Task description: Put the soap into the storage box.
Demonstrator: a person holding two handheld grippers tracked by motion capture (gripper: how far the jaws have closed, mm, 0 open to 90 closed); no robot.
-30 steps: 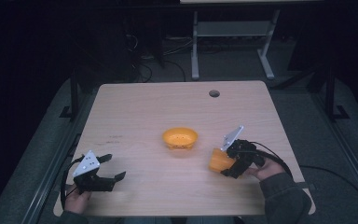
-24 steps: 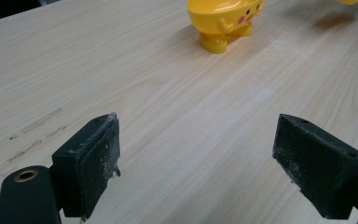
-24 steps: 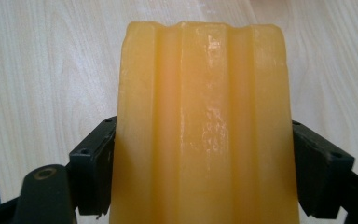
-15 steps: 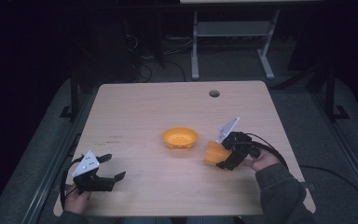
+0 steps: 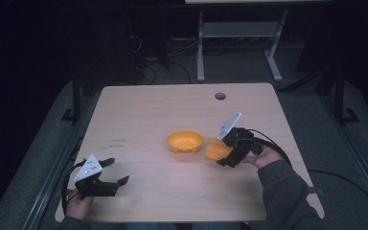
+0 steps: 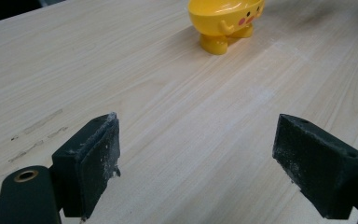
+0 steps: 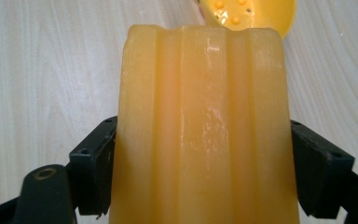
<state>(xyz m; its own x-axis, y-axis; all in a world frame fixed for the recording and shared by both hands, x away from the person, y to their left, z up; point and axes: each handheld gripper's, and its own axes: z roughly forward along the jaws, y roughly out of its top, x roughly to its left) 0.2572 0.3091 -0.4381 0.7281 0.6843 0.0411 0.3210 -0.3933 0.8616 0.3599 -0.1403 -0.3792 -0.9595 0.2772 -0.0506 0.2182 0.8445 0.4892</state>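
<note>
Currently right hand-held gripper (image 5: pixel 226 154) is clamping the ribbed orange block (image 7: pixel 205 130) by its sides; looking light, stiff, slick. Left hand-held gripper (image 5: pixel 114 173) is gaping, holding nothing.

You had a waxy, semi-gloss orange block (image 7: pixel 200 126) w/ ribbed faces, a glossy yellow plastic bowl (image 5: pixel 185 142), matt pale wood-grain desk (image 5: pixel 139 115), dusty black foam-like pads (image 6: pixel 93 158).
</note>
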